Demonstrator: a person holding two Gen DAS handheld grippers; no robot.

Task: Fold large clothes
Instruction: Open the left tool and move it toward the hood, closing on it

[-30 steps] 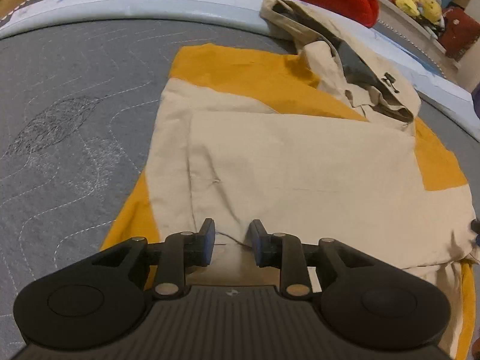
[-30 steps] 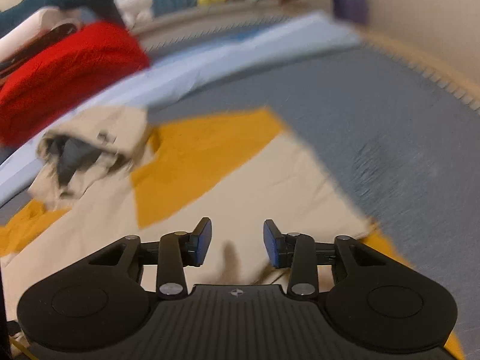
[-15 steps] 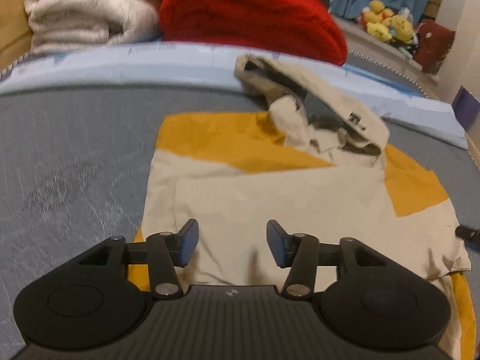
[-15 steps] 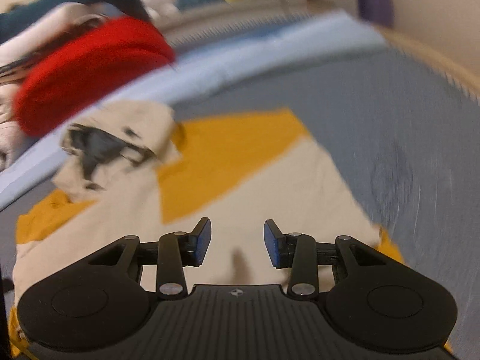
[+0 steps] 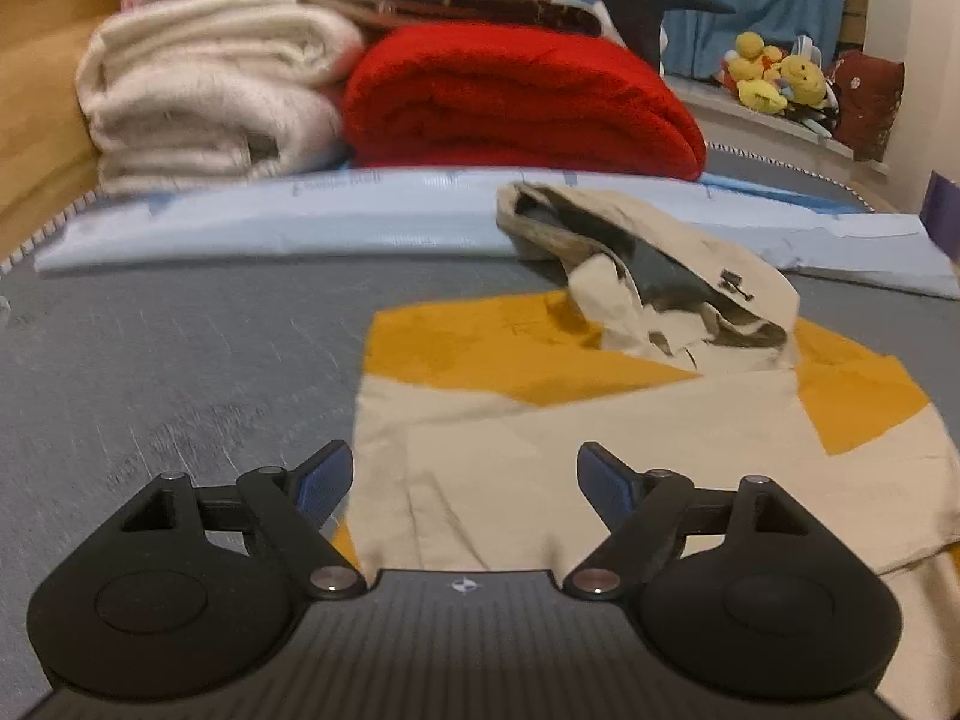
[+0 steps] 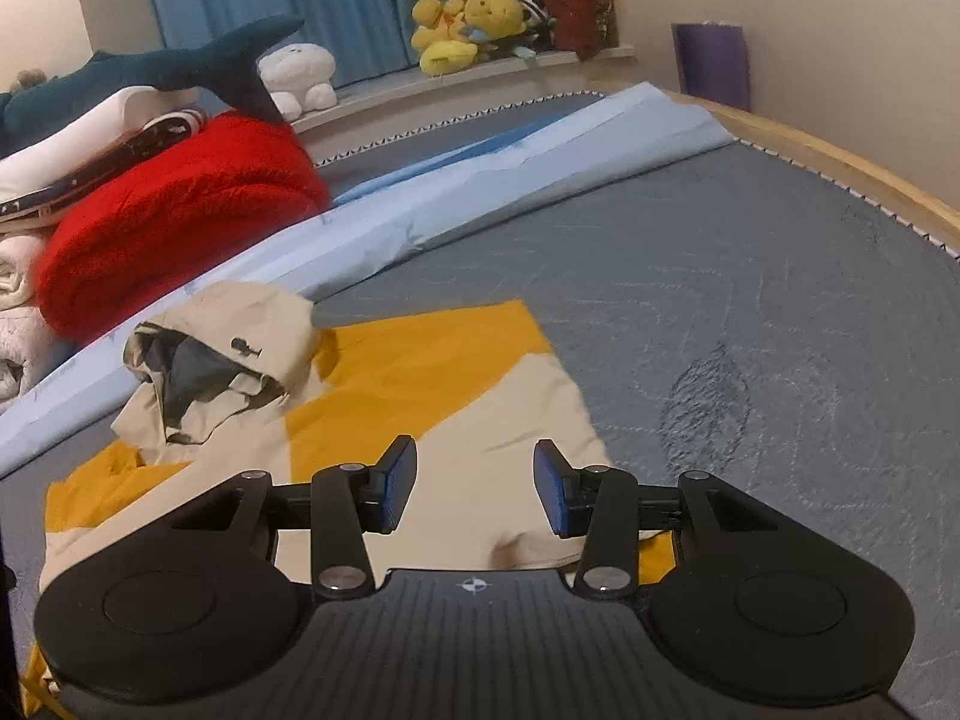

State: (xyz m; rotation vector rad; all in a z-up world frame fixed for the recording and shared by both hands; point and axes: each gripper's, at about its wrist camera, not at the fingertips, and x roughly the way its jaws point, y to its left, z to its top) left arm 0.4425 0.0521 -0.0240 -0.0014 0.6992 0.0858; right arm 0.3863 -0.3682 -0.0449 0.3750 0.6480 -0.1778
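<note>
A beige and mustard-yellow hooded jacket (image 5: pixel 540 432) (image 6: pixel 480 420) lies folded flat on the grey bed cover. Its hood (image 5: pixel 654 276) (image 6: pixel 228 372) is crumpled at the far end, showing dark lining. My left gripper (image 5: pixel 465 480) hovers above the jacket's near left part. Its jaws are opening wide and nothing is between them. My right gripper (image 6: pixel 474 486) hovers over the jacket's near right edge. Its jaws stand partly apart, opening slightly, with only cloth below them and no grip on it.
A red blanket (image 5: pixel 516 102) (image 6: pixel 168 216) and cream blankets (image 5: pixel 204 114) are stacked at the bed's far side behind a light blue sheet (image 5: pixel 300 216) (image 6: pixel 480 180). A plush shark (image 6: pixel 180 72), yellow plush toys (image 6: pixel 462 30) and a wooden bed edge (image 6: pixel 840 168) are beyond.
The left jaws have spread from nearly closed to wide and the gripper has lifted and tilted up off the jacket. The right gripper has risen and drawn back a little.
</note>
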